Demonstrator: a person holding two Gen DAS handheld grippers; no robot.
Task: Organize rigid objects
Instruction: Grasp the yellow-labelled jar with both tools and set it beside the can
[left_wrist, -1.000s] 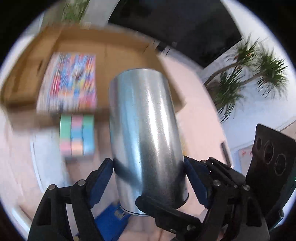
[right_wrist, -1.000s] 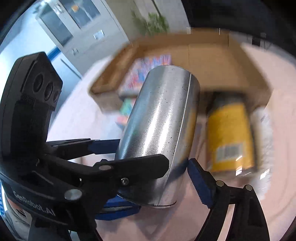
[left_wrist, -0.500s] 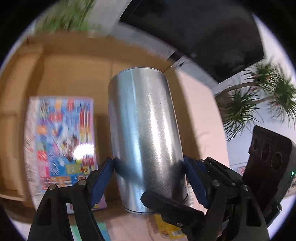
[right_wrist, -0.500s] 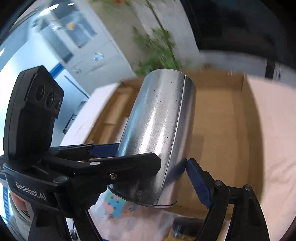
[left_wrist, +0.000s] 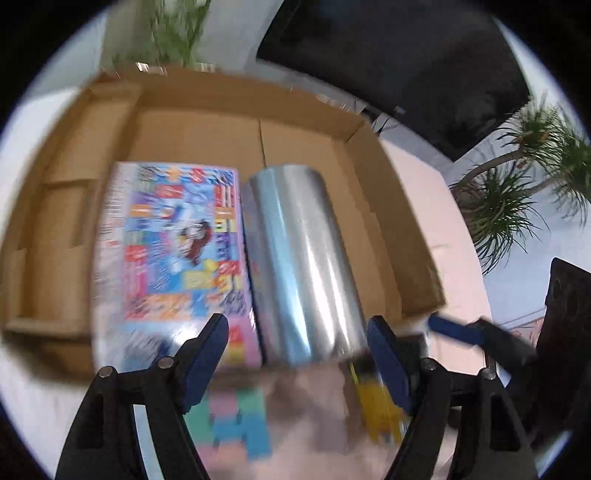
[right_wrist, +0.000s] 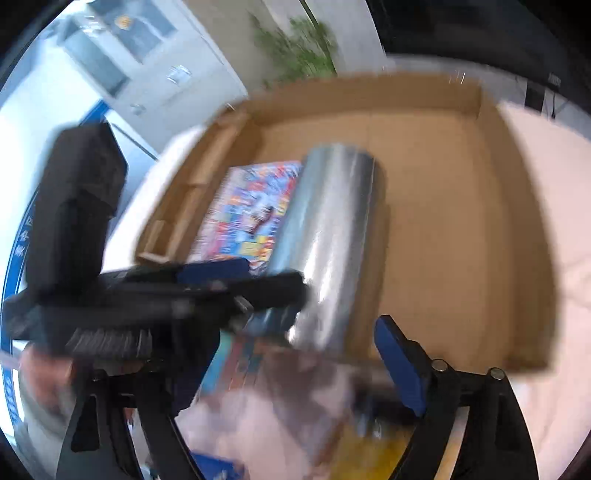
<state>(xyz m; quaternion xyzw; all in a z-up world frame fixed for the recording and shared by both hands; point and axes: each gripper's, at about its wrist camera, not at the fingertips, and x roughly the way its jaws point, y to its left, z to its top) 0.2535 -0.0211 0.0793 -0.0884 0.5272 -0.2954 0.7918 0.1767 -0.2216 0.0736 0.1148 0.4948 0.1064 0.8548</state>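
The shiny silver metal cylinder (left_wrist: 303, 266) lies on its side in the shallow brown cardboard box (left_wrist: 402, 206), just right of the flat colourful printed book (left_wrist: 170, 243) in that box, while pastel foam blocks (left_wrist: 236, 424) sit before the box's near wall.

This looks like an office or lab room. A pale cabinet with glazed doors (right_wrist: 122, 62) stands against a white wall, a large dark screen (left_wrist: 402, 55) hangs at the back, and potted palm-like plants (left_wrist: 517, 192) line the edges. The work surface is a pinkish-covered table (left_wrist: 424, 199) bearing a shallow cardboard box (left_wrist: 207, 129).
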